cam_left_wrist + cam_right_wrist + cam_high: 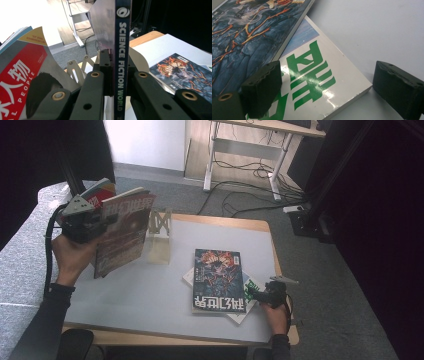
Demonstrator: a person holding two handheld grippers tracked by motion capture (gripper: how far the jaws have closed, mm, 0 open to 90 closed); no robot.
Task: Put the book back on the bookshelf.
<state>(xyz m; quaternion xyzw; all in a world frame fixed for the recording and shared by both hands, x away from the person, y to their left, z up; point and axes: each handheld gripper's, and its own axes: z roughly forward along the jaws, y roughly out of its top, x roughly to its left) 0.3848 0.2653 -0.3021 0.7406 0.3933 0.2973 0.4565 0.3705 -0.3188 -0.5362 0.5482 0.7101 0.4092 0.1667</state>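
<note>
So the table (150, 295) has a light wood edge with a pale grey mat covering nearly the whole top. Toward the back left of the mat stands a pale bookstand (161, 237) with a cross-braced upright end. Front right there's a white magazine with green characters (317, 82) lying flat on the mat, skewed, and a dark magazine with a fiery cover (218, 280) sits on top of it, hiding most of it.
</note>
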